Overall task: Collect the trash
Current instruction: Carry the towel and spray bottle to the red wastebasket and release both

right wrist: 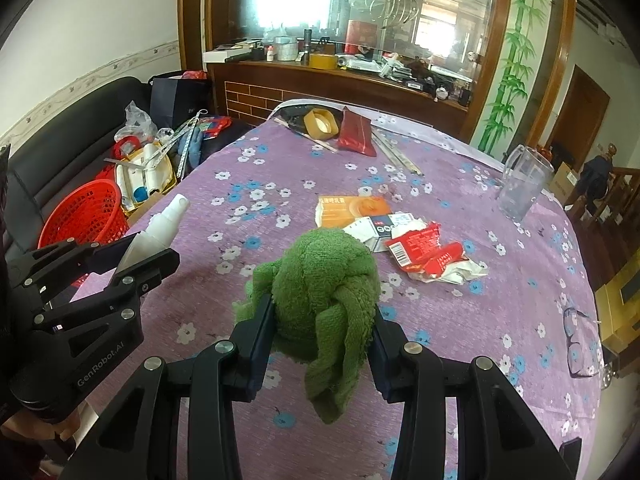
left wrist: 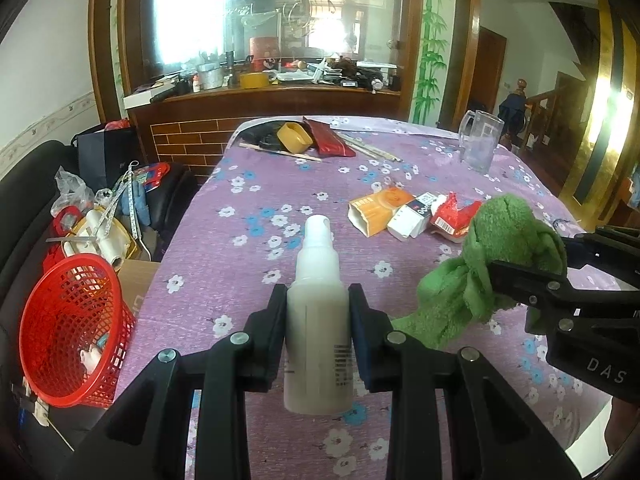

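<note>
My left gripper (left wrist: 318, 308) is shut on a white spray bottle (left wrist: 318, 320), held above the purple flowered tablecloth (left wrist: 240, 248); the bottle also shows in the right wrist view (right wrist: 160, 228). My right gripper (right wrist: 322, 320) is shut on a bunched green cloth (right wrist: 328, 280), also in the left wrist view (left wrist: 500, 248). Trash lies mid-table: an orange carton (right wrist: 352, 210), a white box (right wrist: 380, 228) and a crumpled red wrapper (right wrist: 428, 252). A red mesh basket (left wrist: 72, 320) sits off the table's left edge, tilted, with something small inside.
A glass mug (right wrist: 524, 184) stands at the right. A yellow tape roll (right wrist: 320, 122), a dark red pouch (right wrist: 356, 130) and sticks lie at the far edge. Eyeglasses (right wrist: 580, 340) lie near the right edge. A black sofa (right wrist: 60, 152) with clutter stands left.
</note>
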`<action>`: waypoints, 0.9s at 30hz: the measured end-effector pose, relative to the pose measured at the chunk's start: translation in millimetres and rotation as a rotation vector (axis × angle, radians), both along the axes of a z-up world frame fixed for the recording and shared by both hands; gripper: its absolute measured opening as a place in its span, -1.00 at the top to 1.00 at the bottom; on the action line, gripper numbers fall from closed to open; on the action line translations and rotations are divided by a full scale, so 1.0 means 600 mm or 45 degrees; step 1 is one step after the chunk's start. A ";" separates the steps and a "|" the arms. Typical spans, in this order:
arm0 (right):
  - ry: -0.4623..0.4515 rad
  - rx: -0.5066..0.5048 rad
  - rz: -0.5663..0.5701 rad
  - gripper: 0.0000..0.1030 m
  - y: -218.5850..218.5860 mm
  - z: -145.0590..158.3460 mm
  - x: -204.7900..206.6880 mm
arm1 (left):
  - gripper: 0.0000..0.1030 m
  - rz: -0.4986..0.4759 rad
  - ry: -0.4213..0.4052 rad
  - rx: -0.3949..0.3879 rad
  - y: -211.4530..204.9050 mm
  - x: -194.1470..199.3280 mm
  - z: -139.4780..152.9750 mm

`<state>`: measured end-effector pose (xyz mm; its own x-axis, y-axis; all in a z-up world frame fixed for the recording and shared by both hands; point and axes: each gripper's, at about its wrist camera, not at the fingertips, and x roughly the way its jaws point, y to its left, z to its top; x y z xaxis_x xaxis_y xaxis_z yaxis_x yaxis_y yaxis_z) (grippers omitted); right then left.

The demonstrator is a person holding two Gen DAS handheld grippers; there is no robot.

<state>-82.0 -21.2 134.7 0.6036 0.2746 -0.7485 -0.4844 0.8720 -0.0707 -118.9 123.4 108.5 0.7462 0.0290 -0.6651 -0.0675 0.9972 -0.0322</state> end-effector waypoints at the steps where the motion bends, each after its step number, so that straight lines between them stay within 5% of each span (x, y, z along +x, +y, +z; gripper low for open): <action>1: -0.001 -0.001 0.002 0.11 0.002 0.000 -0.001 | 0.44 0.004 -0.001 0.000 0.003 0.000 0.001; 27: -0.002 0.015 0.122 0.11 0.078 0.004 -0.017 | 0.44 0.135 -0.007 -0.009 0.073 -0.040 0.006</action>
<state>-92.0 25.3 137.2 0.5751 0.3402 -0.7440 -0.5657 0.8223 -0.0613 -143.2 167.5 111.9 0.7427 0.1037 -0.6616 -0.1727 0.9842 -0.0396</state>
